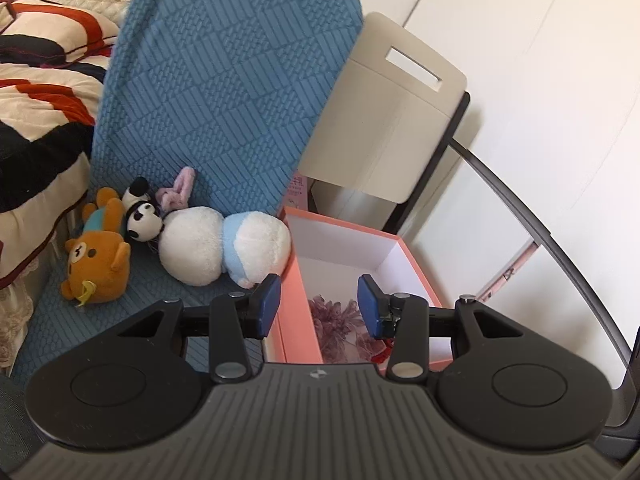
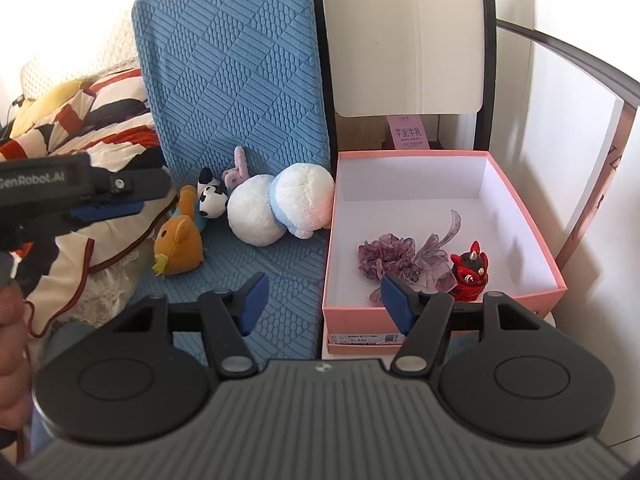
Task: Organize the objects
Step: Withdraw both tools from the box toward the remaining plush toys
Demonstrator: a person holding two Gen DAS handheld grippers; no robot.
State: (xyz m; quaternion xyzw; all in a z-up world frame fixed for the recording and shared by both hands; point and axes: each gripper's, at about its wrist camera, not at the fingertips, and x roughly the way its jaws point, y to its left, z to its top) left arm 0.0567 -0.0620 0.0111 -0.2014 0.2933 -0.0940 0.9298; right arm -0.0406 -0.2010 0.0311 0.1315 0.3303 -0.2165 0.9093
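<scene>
Both tools gaping, nothing held. Left tool [image 1: 318,306] hovers over the box [image 1: 298,280] rim, plushies [image 1: 216,244] just left of it. Right tool [image 2: 320,306] sits near the box [image 2: 524,216] front, scrunchie [image 2: 384,258] inside.

pink box [image 2: 440,312], blue textured cover [image 2: 232,80], orange bear [image 2: 180,246]

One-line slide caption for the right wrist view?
Open right gripper faces a pink cardboard box holding a purple fabric scrunchie and red figurine, plush toys beside it.
</scene>
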